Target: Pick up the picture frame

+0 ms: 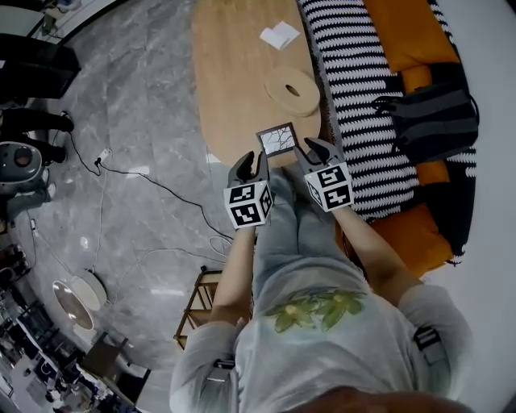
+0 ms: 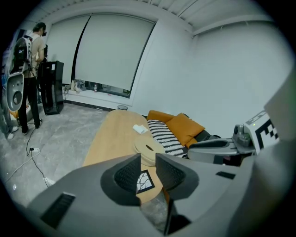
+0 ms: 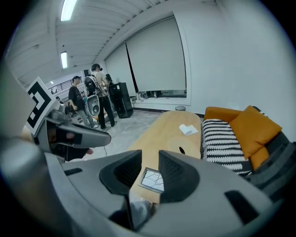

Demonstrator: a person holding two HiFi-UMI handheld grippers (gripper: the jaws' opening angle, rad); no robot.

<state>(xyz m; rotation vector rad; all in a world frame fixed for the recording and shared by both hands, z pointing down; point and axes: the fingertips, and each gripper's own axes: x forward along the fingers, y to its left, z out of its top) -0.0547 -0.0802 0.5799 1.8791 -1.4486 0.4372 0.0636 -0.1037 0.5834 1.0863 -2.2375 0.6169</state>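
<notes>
Table (image 1: 234, 81) bears picture frame (image 1: 276, 139); left hand-held gripper (image 1: 251, 161), right hand-held gripper (image 1: 313, 149) spread, seemingly empty

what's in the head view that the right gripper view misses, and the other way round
Only the head view shows the wearer's leaf-print shirt and the cable across the floor. Only the right gripper view shows people standing near the window blind, plus a ceiling light. Both show the picture frame lying near the end of the wooden table, the round wooden disc and the striped throw.
</notes>
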